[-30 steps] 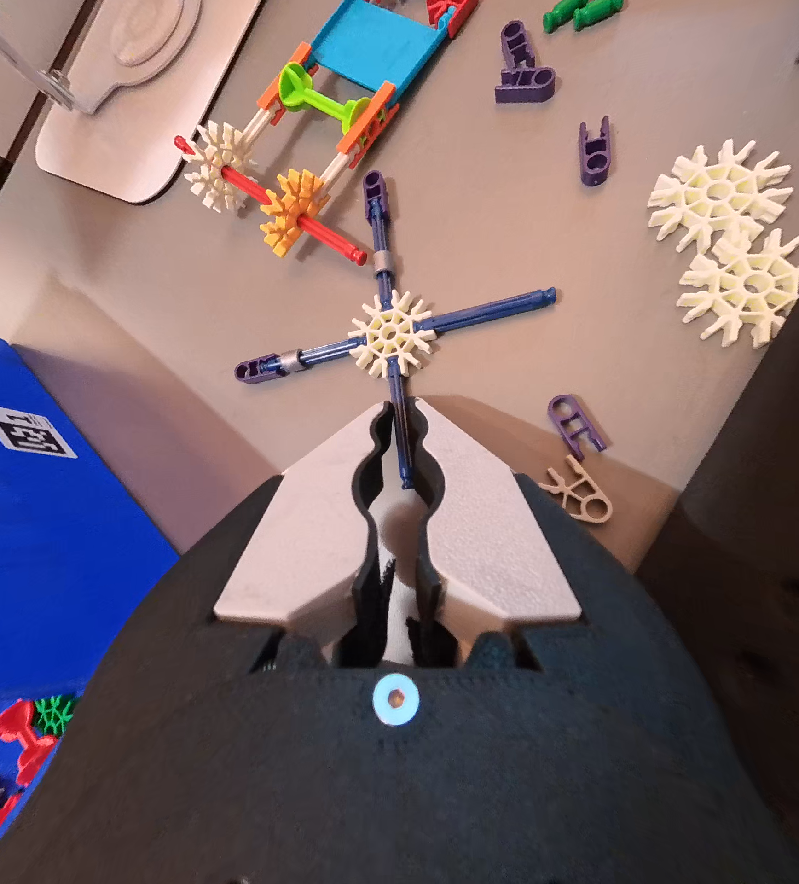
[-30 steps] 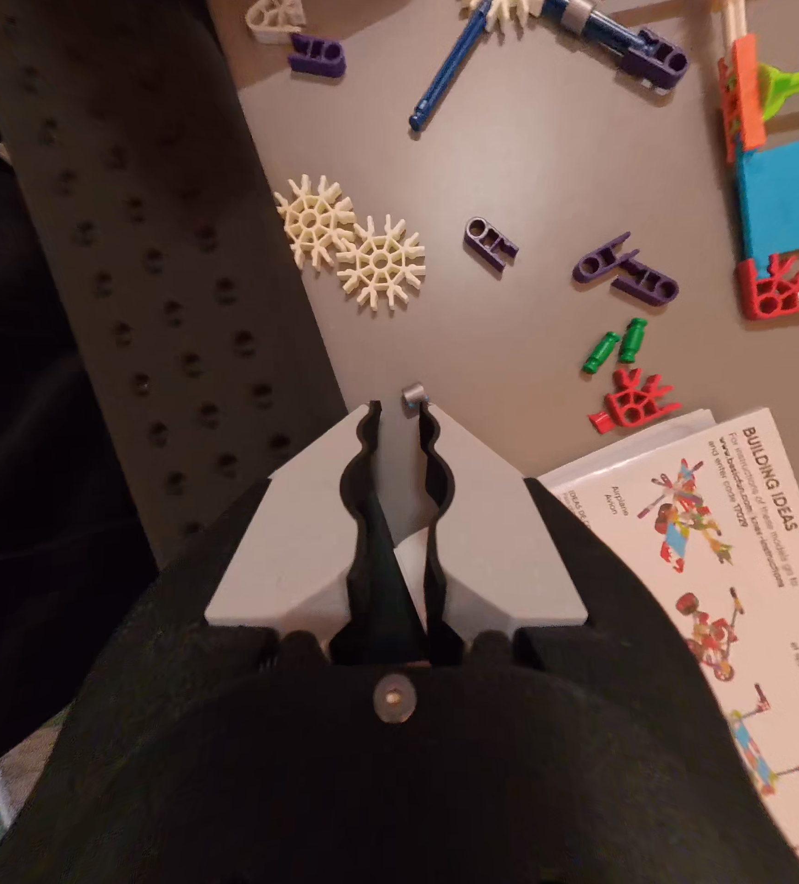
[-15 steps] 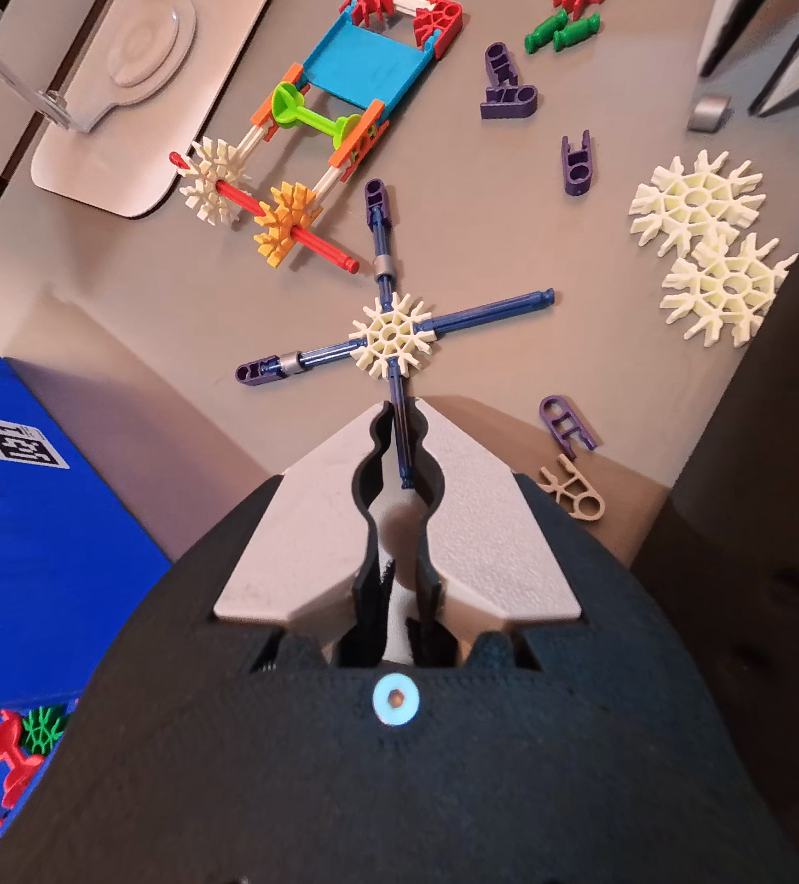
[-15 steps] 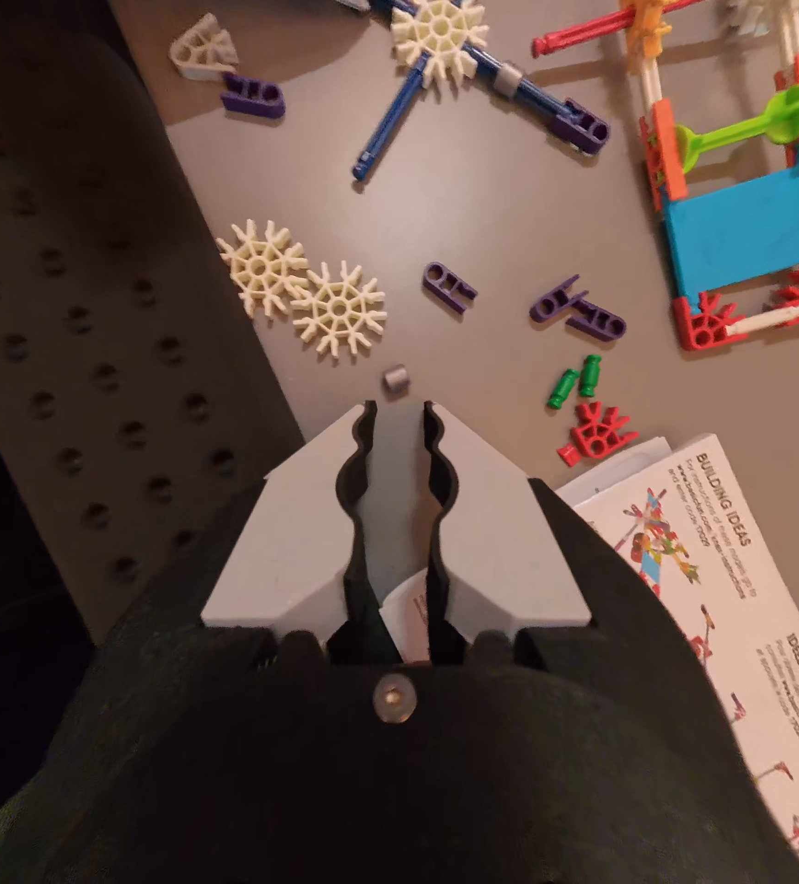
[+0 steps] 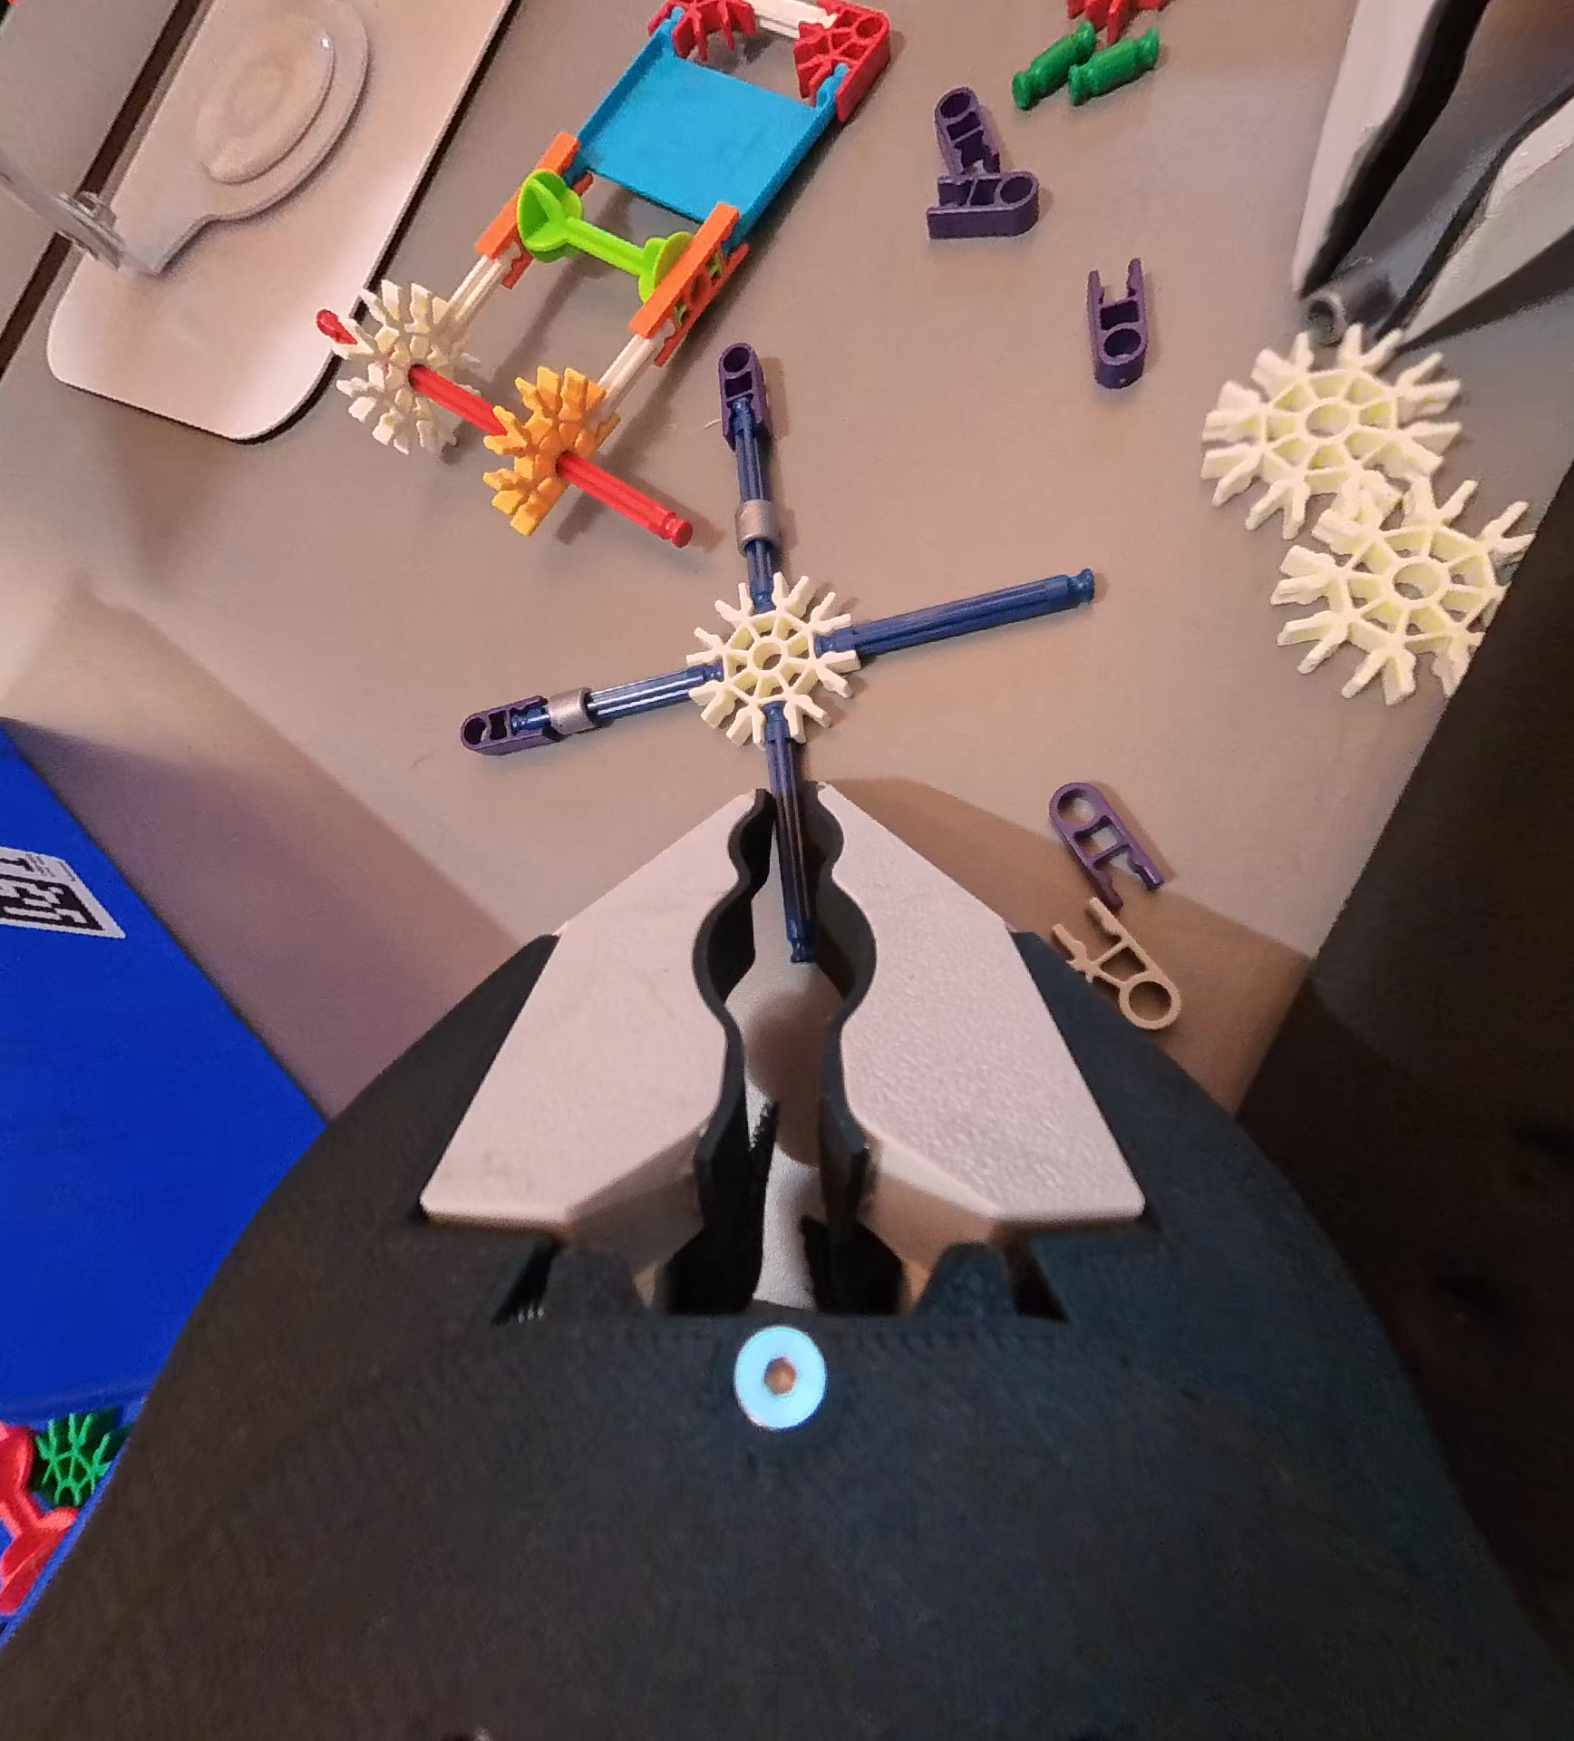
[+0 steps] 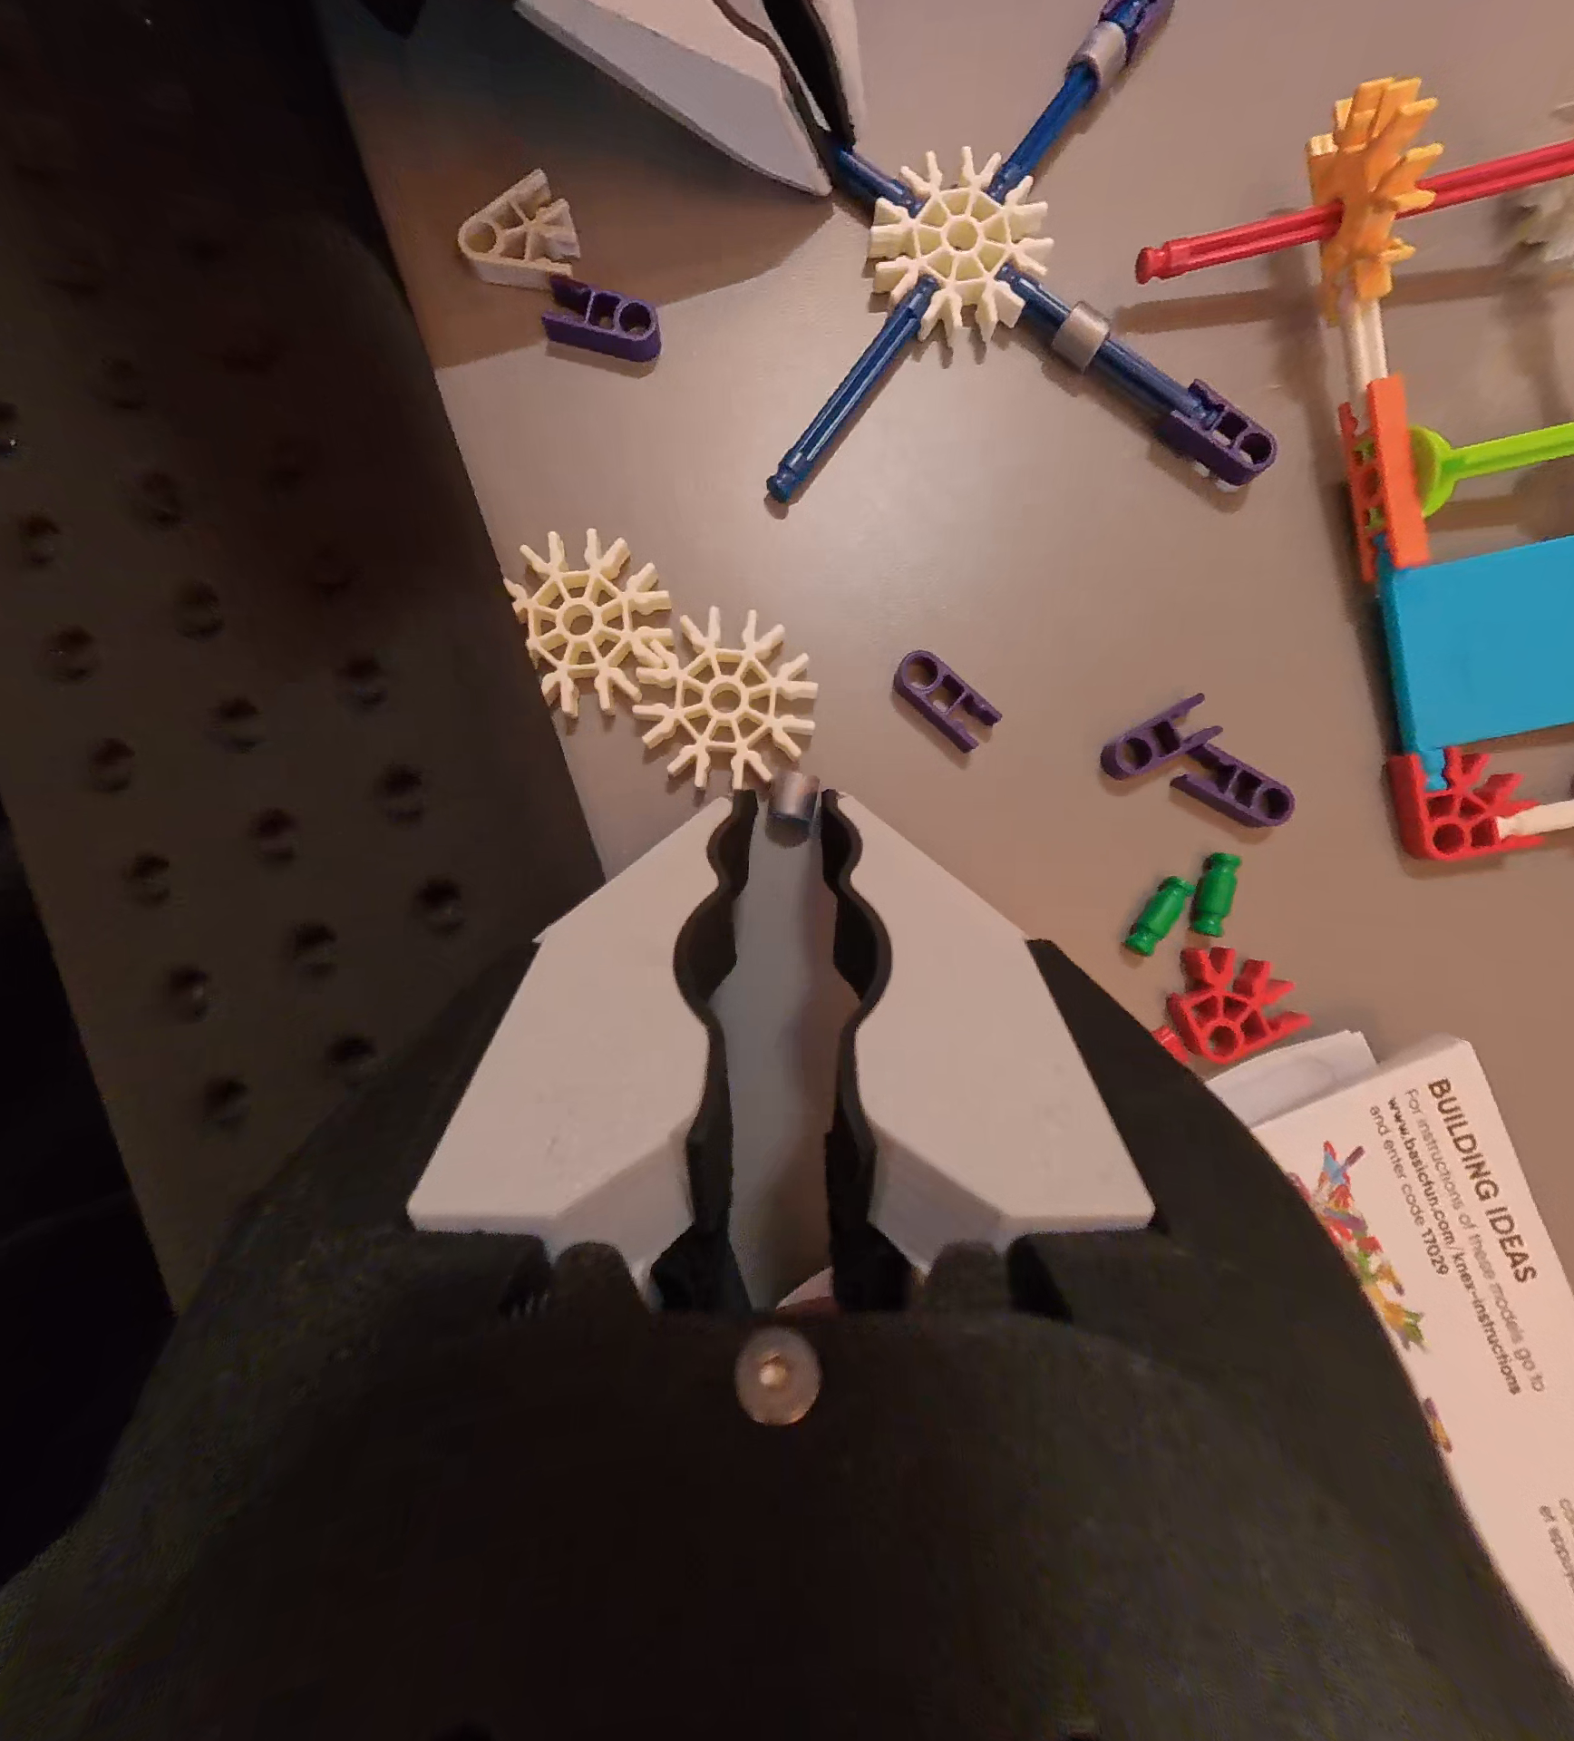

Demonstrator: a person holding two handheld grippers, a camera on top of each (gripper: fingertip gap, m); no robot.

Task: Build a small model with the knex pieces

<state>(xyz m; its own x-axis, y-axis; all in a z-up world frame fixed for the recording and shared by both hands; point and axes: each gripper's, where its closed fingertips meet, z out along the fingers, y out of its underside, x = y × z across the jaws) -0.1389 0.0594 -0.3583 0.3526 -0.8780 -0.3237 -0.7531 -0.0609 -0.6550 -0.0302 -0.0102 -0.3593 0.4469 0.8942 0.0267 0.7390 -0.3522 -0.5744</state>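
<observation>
Right wrist view: right gripper (image 6: 788, 818) pinches a grey sleeve (image 6: 793, 818) at its tips.
Left gripper (image 5: 788, 810) clamps the blue rod (image 5: 791, 848) of a white hub cross (image 5: 772, 659) on the bench (image 5: 906, 424).

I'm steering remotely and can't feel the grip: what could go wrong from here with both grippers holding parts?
1. The right gripper pinches the small grey sleeve only at its fingertips; it could pop out.
2. That sleeve sits right beside the two cream snowflake pieces; a nudge may scatter them.
3. The left gripper grips one blue rod of the cross; twisting might pull it from the hub.
</observation>
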